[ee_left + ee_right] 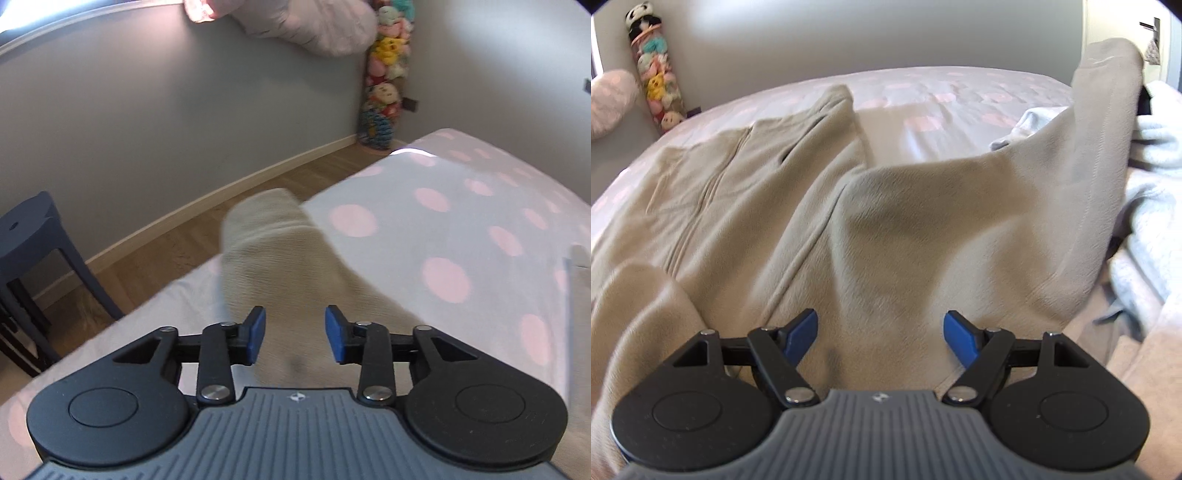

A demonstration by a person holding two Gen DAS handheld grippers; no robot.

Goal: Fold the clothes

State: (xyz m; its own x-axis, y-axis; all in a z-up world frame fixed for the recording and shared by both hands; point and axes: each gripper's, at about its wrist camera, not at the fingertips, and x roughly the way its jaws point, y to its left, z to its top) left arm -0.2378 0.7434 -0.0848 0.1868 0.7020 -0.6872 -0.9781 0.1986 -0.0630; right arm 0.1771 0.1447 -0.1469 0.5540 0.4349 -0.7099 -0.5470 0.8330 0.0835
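The left gripper (pixel 294 334) hangs over the near edge of the bed (pixel 461 221), its blue pads (pixel 256 334) standing apart with nothing pinched between them. Right below and ahead of it lies a blurred beige sleeve (pixel 273 243), stretching away toward the bed's edge and resting on the pink-dotted sheet. No pad touches the cloth here, as far as the left wrist view shows.

Over to the right gripper (pixel 881 338): its jaws stand wide, and nothing is caught in them. Beneath it spreads the beige hoodie (pixel 812 206), laid across the bed (pixel 942 92), zip seam running up the left part, folds bunched in the middle. One part of the hoodie rises up at the right side, lifted off the sheet; what holds it up there cannot be made out. Just beside that raised part sits a heap of pale grey clothes (pixel 1148 184).

As for containers, there is one to tell: a tall clear tube (pixel 384 74) in the corner of the room, standing upright on the floor against the wall, packed top to bottom with soft toys (pixel 655 85). A dark blue stool (pixel 33 240) stands on the wooden floor (pixel 184 251) off to the left.
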